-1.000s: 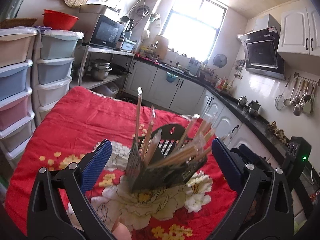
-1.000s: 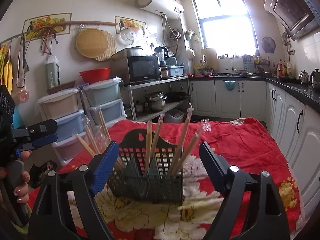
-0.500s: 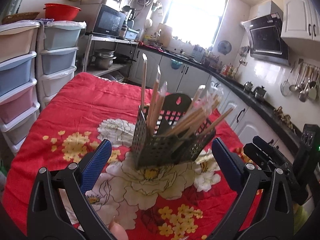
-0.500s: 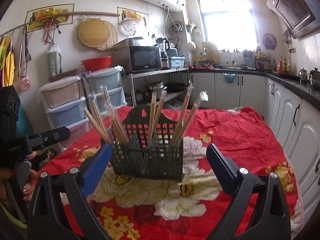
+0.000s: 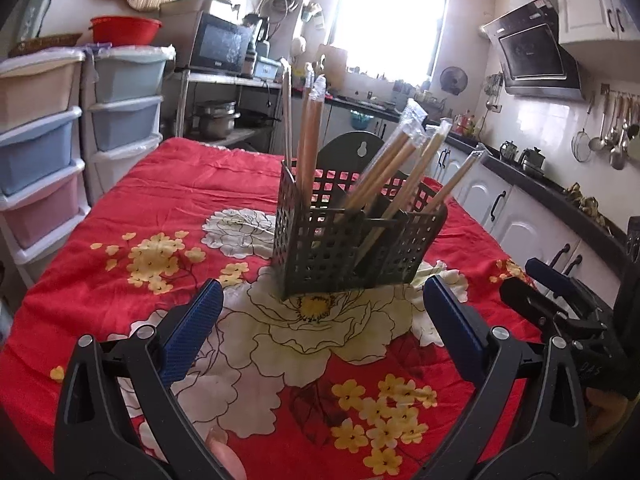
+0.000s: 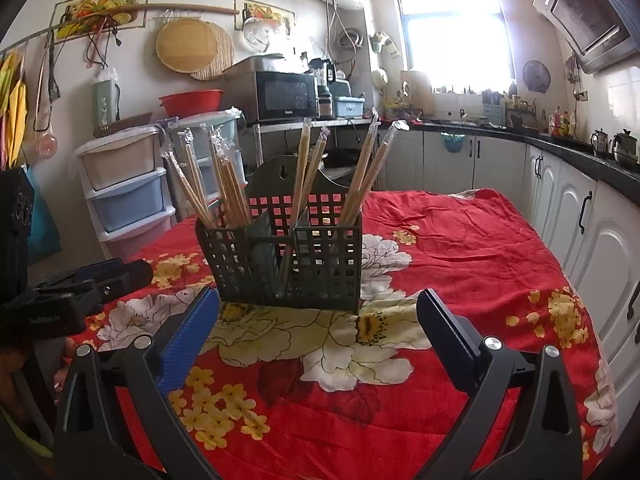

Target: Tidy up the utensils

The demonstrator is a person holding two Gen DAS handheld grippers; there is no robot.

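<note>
Black lattice utensil holder (image 5: 352, 240) upright on desk, both grippers short of it, nothing gripped.

Red floral cloth (image 5: 200, 200) covers the desk; holder (image 6: 288, 264) stands on the big white flower print mid-desk, apart from both grippers. Wrapped wooden chopsticks (image 5: 384, 172) lean in its compartments: in the right wrist view one bunch (image 6: 216, 184) in the left section, pairs in the middle and right sections. Left gripper (image 5: 320, 320): jaws spread wide, only cloth between them, holder just beyond the tips. Right gripper (image 6: 318, 322): jaws opening, near full spread, nothing between them, holder just beyond. Each gripper shows at the edge of the other's view. Plastic drawer units (image 6: 128, 196) stand far left beside the desk, white cabinets (image 6: 580, 220) along the right.
</note>
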